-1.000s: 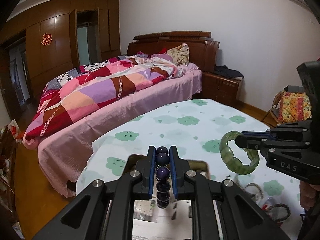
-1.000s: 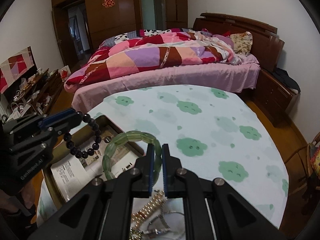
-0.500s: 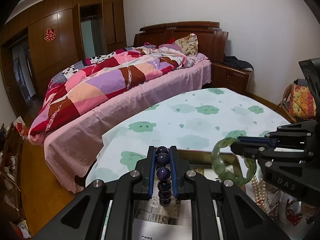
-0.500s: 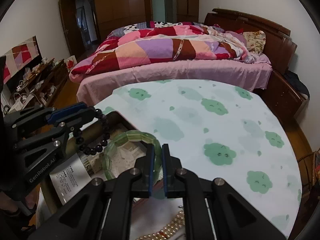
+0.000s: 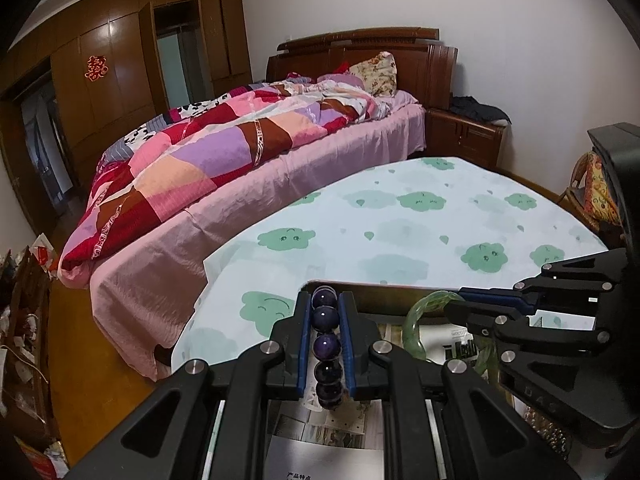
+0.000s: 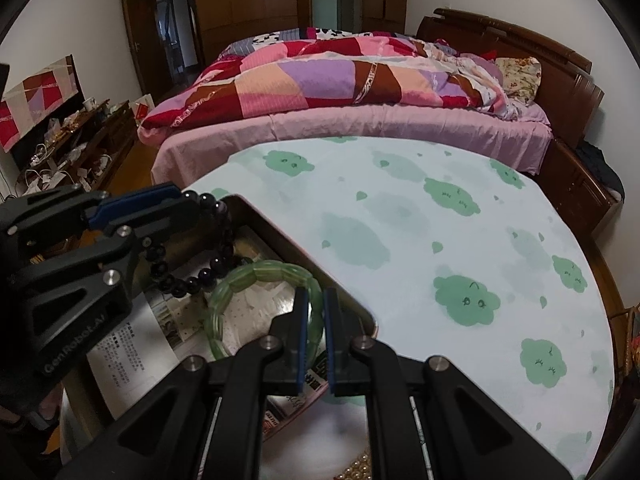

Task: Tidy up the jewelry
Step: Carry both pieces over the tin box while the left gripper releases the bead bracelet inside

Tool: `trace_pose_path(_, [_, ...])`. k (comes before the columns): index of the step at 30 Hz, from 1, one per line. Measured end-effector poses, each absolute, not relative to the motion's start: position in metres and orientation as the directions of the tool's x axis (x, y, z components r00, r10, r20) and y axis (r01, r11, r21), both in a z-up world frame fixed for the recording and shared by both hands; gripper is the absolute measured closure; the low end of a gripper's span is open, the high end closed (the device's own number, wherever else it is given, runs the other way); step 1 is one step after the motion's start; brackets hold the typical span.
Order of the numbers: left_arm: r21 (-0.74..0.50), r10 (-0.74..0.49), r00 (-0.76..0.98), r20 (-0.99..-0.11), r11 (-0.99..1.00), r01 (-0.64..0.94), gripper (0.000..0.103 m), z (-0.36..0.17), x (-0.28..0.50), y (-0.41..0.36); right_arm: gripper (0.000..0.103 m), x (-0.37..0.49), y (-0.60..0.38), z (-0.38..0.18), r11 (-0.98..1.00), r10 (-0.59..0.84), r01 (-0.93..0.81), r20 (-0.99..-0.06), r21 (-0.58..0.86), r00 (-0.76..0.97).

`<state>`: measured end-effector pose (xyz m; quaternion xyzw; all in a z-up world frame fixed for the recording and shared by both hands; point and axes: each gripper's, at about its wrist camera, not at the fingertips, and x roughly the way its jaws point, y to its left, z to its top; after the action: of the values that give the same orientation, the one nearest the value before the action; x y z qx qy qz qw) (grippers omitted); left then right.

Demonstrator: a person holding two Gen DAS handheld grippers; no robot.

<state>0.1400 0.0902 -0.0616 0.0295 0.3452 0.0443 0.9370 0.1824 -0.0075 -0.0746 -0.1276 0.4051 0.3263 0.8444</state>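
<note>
We note the dark bead bracelet [image 5: 327,344] clamped in the left gripper [image 5: 326,308] and the green bangle [image 6: 256,276] pinched by the right gripper [image 6: 314,300] — both above the paper-lined tray [image 6: 288,236]; only the right view shows each loop whole.

We cannot see the lower part of the green bangle [image 5: 416,330] in the left wrist view, where the right gripper [image 5: 460,306] covers it. The dark bead bracelet [image 6: 192,276] is partly hidden behind the left gripper [image 6: 182,200] in the right wrist view. The print on the papers [image 6: 132,344] lining the tray [image 6: 280,236] is too small for us to read. A string of pale beads [image 6: 358,466] is cut off at the bottom edge, under the fingers [image 6: 298,344].
</note>
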Motion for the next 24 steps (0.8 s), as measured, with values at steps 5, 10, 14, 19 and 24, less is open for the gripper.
trace_pose_path(5, [0.105,0.113,0.735,-0.668,0.993,-0.057,0.090,-0.066,0.142,0.089,0.093,0.183,-0.007,-0.081,0.759,0.439,-0.649,-0.772,0.044,0.460])
trace_pose_path(10, [0.109,0.119,0.722,-0.682,0.992,-0.060,0.090,-0.070,0.142,0.091,0.093,0.183,-0.005,-0.084,0.761,0.430,-0.648,-0.774,0.034,0.465])
trace_pose_path(14, [0.116,0.120,0.712,-0.692,0.992,-0.054,0.090,-0.071,0.142,0.090,0.093,0.184,-0.005,-0.087,0.764,0.425,-0.645,-0.777,0.032,0.464])
trace_pose_path(19, [0.115,0.119,0.708,-0.696,0.992,-0.053,0.090,-0.072,0.144,0.089,0.093,0.186,-0.005,-0.090,0.767,0.421,-0.641,-0.780,0.033,0.464])
trace_pose_path(24, [0.106,0.114,0.704,-0.701,0.993,-0.055,0.089,-0.074,0.144,0.091,0.093,0.186,-0.005,-0.091,0.767,0.420,-0.641,-0.780,0.032,0.464])
